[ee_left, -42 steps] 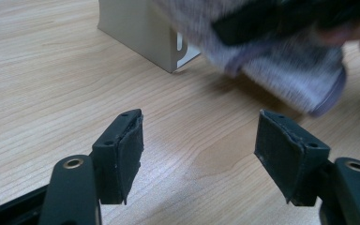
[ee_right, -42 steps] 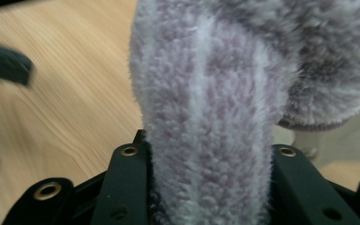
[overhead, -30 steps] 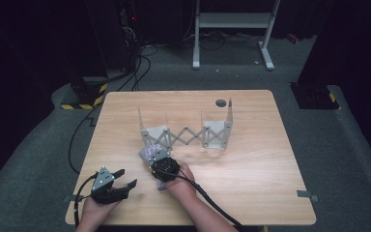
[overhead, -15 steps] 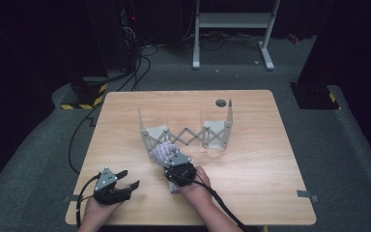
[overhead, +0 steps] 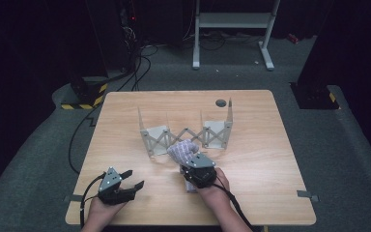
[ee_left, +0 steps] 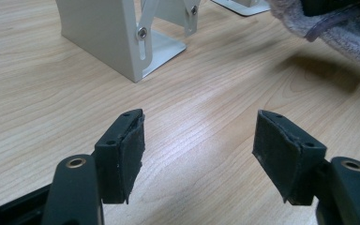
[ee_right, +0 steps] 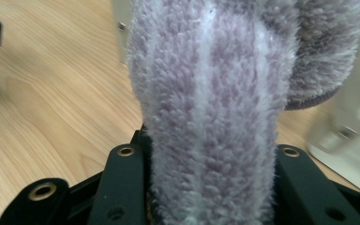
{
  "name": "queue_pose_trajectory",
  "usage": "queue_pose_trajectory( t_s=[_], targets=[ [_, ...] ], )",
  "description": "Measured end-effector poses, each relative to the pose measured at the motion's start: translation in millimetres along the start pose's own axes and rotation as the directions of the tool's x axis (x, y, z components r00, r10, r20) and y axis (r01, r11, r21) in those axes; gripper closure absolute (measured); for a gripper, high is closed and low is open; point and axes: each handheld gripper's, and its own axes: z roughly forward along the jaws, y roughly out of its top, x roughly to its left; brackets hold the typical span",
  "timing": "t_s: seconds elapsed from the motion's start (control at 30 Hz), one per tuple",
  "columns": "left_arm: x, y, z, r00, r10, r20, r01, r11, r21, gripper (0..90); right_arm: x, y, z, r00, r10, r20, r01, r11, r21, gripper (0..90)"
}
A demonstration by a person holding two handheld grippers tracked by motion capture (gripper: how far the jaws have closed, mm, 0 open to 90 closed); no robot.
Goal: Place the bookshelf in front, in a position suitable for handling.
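- While the right tool (overhead: 189,157) grips a fuzzy sock (overhead: 181,150) above the desk (overhead: 270,159), the left tool (overhead: 131,180) rests apart near the desk's front left corner.
- Seen from above, the sock is a pale lilac bundle at the front of the right tool, just in front of the white rack (overhead: 186,133) and close to its middle scissor links.
- In the right gripper view the sock (ee_right: 211,108) stands up between the two black jaws, which press on it from both sides; it is striped in lilac and white, and its top folds over to the right.
- The right tool's jaws stand about half closed, held apart by the thick fabric.
- The right hand (overhead: 212,186) comes in from the desk's front edge, with a cable trailing back from the tool.
- The left tool's jaws stand wide apart with nothing between them; the left gripper view shows bare wood between the pads (ee_left: 129,152).
- In that same view, a rack foot (ee_left: 122,42) stands ahead on the desk and the sock (ee_left: 337,33) hangs at the upper right, casting a shadow on the wood.
- The rack is stretched sideways across the desk's middle, with an upright plate at each end.
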Motion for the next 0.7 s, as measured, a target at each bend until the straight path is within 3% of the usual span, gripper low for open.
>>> queue_pose_trajectory(
  t_s=[0.2,0.43,0.7],
  targets=[
    [-0.1,2.7,1.6,1.0,0.005,0.007,-0.005,1.0,-0.007,34.1,-20.3,-12.0,-16.7,0.9974,0.044,0.057,-0.043,0.9991,-0.003,61.8],
    [-2.5,6.3,5.3,0.9997,0.018,0.018,-0.018,0.9998,-0.009,34.1,-42.2,-29.3,-38.7,0.9884,0.081,0.129,-0.082,0.9966,0.004,61.5],
    [-4.0,8.3,10.3,0.9991,0.031,0.031,-0.031,0.9995,0.0,34.2,-68.6,-49.8,-60.5,0.9688,0.141,0.204,-0.146,0.9892,0.012,60.9]
  ],
)
